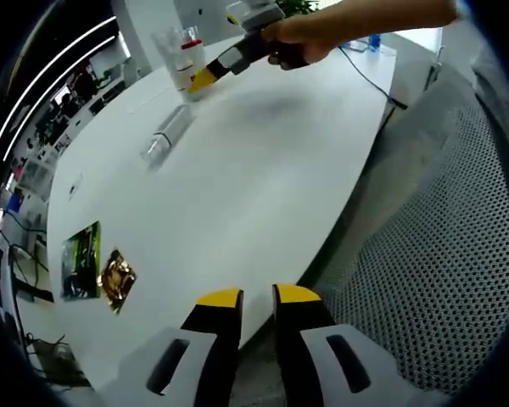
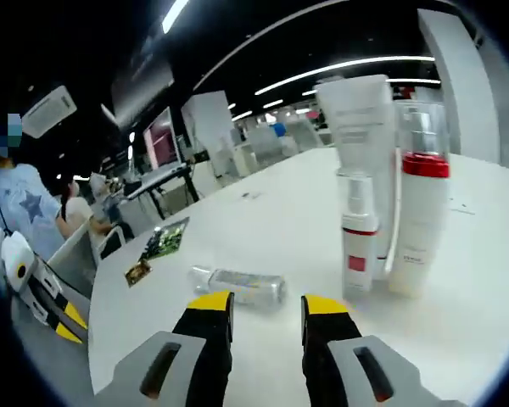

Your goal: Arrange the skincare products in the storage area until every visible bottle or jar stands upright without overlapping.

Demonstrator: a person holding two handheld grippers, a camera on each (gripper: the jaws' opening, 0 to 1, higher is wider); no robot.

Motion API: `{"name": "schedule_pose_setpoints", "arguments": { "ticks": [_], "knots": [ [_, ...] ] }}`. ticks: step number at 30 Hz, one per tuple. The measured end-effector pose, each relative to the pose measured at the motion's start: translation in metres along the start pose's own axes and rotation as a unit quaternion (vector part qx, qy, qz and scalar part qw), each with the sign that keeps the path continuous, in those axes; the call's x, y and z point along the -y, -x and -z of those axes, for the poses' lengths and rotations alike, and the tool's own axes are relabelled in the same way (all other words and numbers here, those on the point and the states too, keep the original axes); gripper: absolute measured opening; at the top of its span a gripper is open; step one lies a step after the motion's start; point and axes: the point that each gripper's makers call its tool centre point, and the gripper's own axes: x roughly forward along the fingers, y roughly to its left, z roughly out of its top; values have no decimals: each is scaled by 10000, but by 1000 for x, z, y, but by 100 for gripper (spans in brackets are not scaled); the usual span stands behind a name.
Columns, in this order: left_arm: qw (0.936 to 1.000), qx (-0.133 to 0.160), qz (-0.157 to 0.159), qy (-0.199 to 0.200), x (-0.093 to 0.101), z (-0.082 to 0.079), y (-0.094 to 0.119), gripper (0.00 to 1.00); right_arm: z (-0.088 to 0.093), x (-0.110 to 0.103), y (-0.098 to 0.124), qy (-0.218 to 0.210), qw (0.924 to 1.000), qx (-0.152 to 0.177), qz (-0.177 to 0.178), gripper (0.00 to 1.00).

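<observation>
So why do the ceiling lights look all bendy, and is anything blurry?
In the right gripper view the fisheye lens curves the ceiling light strips, and the upright bottles lean. The room behind is dim and soft; the lying clear bottle looks fairly sharp. In the left gripper view the white table looks bowed and glares brightly, with a faint shadow under the right gripper.

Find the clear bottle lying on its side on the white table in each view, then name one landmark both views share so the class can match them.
Left gripper view: the clear bottle lies in the upper left, below the standing bottles.
Right gripper view: it lies low and centre, just beyond the right gripper.
Shared landmark: the green card on the table.
</observation>
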Motion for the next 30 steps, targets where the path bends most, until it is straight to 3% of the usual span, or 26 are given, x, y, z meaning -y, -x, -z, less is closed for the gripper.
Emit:
{"name": "schedule_pose_setpoints", "arguments": {
  "ticks": [3,5,9,10,12,14,19,21,25,29,30],
  "knots": [
    [10000,-39,29,9,1,2,-1,12,-3,-15,-14,568,9973,-352,-300,31],
    [10000,-63,35,36,1,3,-2,13,-7,-18,-24,1124,9909,-586,-459,34],
    [9998,-140,91,116,3,6,-3,14,-7,-22,-40,1920,9718,-1184,-686,42],
    [9998,-166,83,89,3,7,-3,14,-8,-21,-42,1975,9706,-1208,-663,42],
    [9998,-159,116,95,4,7,-3,13,-10,-23,-50,2305,9609,-1308,-800,41],
    [9997,-191,138,91,5,8,-3,14,-2,-23,-57,2500,9500,-1647,-886,43],
    [9992,-240,252,206,9,9,-5,12,9,-27,-67,2929,9254,-2124,-1124,40],
    [9991,-223,318,166,12,8,-5,12,11,-28,-71,2912,9240,-2193,-1152,41],
    [9992,-120,371,87,15,4,-5,12,23,-30,-72,3119,9076,-2513,-1261,39],
    [9992,-86,391,52,17,2,-4,11,25,-33,-70,3142,9060,-2543,-1257,35],
    [9992,-67,392,57,17,2,-4,11,26,-32,-69,3264,9012,-2562,-1253,32]
  ]
}}
